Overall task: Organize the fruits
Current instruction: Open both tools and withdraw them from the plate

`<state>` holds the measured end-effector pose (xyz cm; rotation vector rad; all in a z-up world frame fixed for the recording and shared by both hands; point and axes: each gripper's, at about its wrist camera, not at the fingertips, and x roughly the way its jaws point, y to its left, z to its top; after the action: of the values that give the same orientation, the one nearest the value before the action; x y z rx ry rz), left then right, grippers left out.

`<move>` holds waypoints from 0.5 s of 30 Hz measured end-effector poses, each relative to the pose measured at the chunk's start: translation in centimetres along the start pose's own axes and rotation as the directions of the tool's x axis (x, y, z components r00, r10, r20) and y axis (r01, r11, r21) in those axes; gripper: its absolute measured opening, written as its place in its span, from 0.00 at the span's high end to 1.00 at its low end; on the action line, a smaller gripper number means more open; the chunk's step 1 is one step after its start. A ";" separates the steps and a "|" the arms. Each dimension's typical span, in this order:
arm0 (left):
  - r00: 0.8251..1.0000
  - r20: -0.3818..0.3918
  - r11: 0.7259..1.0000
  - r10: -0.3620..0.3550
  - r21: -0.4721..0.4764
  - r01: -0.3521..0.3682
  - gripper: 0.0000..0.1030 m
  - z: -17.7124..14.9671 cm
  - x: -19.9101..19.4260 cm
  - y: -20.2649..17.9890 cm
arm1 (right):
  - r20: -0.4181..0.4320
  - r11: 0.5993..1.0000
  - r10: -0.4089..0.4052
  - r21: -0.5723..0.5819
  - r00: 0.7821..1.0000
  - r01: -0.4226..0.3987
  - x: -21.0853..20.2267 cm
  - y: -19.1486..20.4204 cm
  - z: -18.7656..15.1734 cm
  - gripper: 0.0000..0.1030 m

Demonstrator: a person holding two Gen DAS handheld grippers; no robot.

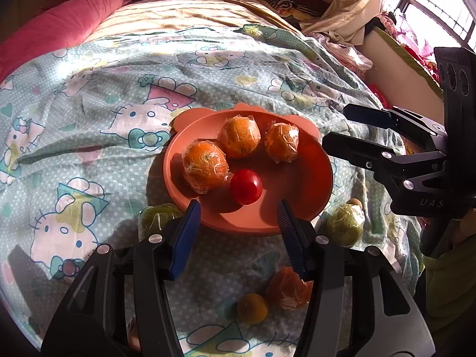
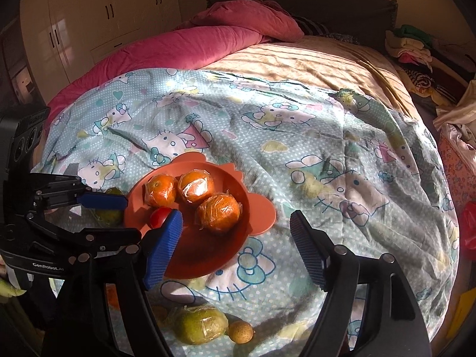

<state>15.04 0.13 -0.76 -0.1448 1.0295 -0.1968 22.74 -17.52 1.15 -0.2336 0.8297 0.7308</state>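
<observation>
Bedspread [image 1: 89, 95], tomato [image 2: 157, 217] half-hidden behind gripper [image 2: 235, 247]

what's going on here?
A person with two handheld grippers is sorting fruit on a bed. The plate already holds three wrapped oranges and a tomato. Both the left gripper and the right gripper are open and empty, over the plate's near side. Still on the sheet: two green fruits, another wrapped orange and a small yellowish fruit.
</observation>
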 end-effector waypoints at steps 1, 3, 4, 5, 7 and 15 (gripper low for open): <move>1.000 0.001 1.000 0.003 0.000 -0.003 0.51 0.0 -0.1 0.0 | 0.006 1.000 -0.003 0.004 1.000 0.003 -0.2 -0.1 0.0 0.25; 1.000 0.001 1.000 0.004 0.000 -0.004 0.46 -0.1 -0.3 0.0 | 0.014 1.000 -0.005 0.012 1.000 0.005 -0.5 -0.2 -0.2 0.23; 1.000 0.003 1.000 0.005 0.001 -0.005 0.45 -0.1 -0.5 0.0 | 0.018 1.000 -0.009 0.017 1.000 0.009 -0.7 -0.3 -0.2 0.22; 1.000 0.004 1.000 0.006 0.003 -0.006 0.44 -0.2 -0.6 -0.1 | 0.022 1.000 -0.010 0.021 1.000 0.010 -0.8 -0.4 -0.3 0.21; 1.000 0.010 1.000 0.008 0.003 -0.008 0.41 -0.2 -0.9 -0.1 | 0.028 1.000 -0.013 0.029 1.000 0.012 -1.1 -0.5 -0.5 0.20; 0.999 0.031 1.000 0.015 0.002 -0.015 0.31 -0.5 -2.1 -0.2 | 0.070 0.999 -0.024 0.038 0.997 0.021 -3.1 -0.3 -0.9 0.15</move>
<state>13.57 0.37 0.76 -0.1381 0.9995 -0.1814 21.01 -19.72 2.82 -0.1823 0.7715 0.6978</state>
